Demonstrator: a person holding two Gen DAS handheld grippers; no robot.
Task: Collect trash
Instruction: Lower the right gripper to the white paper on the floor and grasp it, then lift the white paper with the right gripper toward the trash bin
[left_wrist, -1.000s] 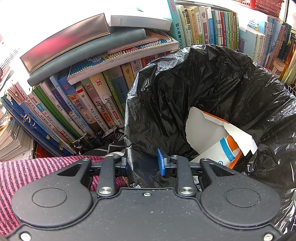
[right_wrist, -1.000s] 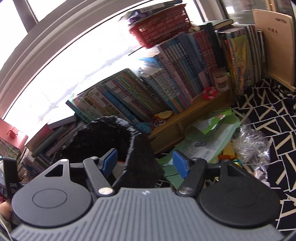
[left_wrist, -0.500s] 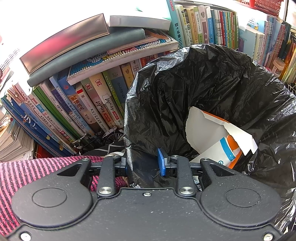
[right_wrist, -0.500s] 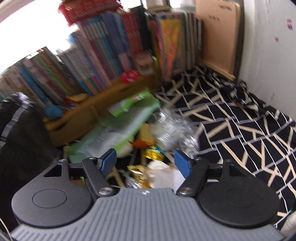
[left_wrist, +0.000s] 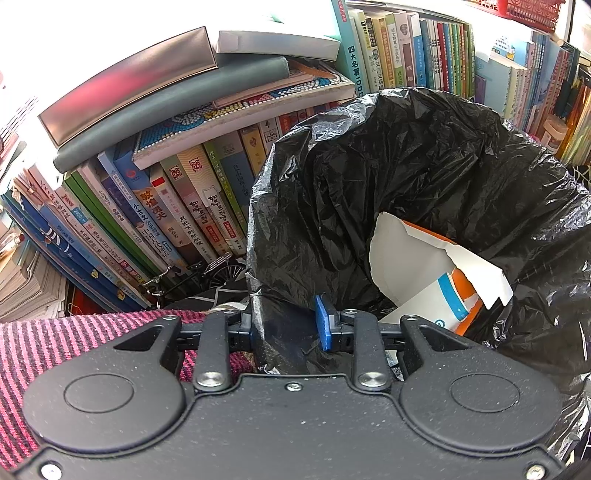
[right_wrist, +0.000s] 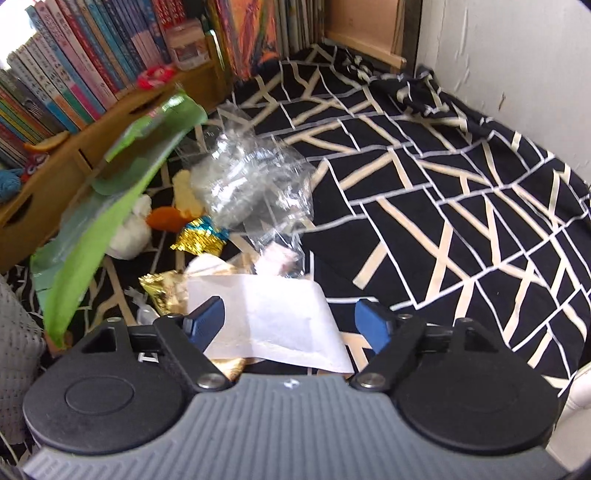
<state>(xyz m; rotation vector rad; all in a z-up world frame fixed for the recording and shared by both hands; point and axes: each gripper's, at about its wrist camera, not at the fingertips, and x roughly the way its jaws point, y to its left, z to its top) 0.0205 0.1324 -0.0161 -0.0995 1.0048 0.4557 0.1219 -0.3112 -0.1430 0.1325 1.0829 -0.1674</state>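
Clamping the black trash bag (left_wrist: 424, 177) rim, left hand-held gripper (left_wrist: 284, 325), one torn carton (left_wrist: 436, 273) inside, right hand-held gripper (right_wrist: 291, 325) released, jaws opening over one white paper (right_wrist: 273, 317), lower centre.

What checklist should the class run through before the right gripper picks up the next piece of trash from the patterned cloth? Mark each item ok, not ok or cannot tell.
1. Left gripper pinches the rim of the black trash bag: ok.
2. Bag mouth stands open, with a torn orange and white carton already inside: ok.
3. Right gripper has its jaws opening, nothing pinched: ok.
4. White paper lies between the right jaws: ok.
5. Pads touch the paper: cannot tell.
6. Gold wrapper and clear plastic lie clear of the jaws: ok.
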